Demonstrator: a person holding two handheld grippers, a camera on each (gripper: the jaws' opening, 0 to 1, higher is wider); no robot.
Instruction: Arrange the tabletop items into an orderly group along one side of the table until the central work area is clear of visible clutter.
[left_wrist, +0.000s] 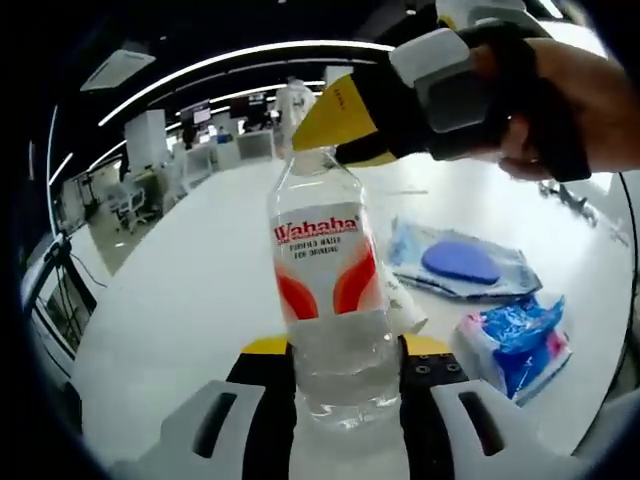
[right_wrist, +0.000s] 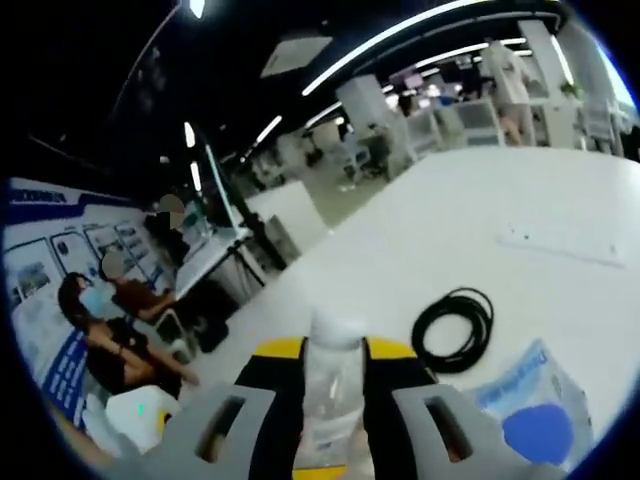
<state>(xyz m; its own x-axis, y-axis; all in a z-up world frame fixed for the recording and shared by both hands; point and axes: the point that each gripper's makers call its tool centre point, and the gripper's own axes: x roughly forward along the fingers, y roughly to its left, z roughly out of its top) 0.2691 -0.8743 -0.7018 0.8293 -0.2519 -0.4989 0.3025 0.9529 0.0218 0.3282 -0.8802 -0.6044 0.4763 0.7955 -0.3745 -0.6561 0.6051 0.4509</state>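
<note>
- One white table (left_wrist: 180, 290) carries everything.
- One clear water bottle (left_wrist: 325, 280), upright, with water low inside; the left hand-held gripper (left_wrist: 345, 375) clamps its base, the right hand-held gripper (right_wrist: 335, 385) clamps its neck.
- Two clear bags: one holds a blue pad (left_wrist: 460, 262), one blue-and-pink packets (left_wrist: 515, 345).
- One coiled black cable (right_wrist: 455, 330) lies beside them.

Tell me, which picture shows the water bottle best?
The left gripper view: the water bottle stands whole there, its red label readable. The right gripper view catches just its white cap and clear neck between that gripper's jaws.
</note>
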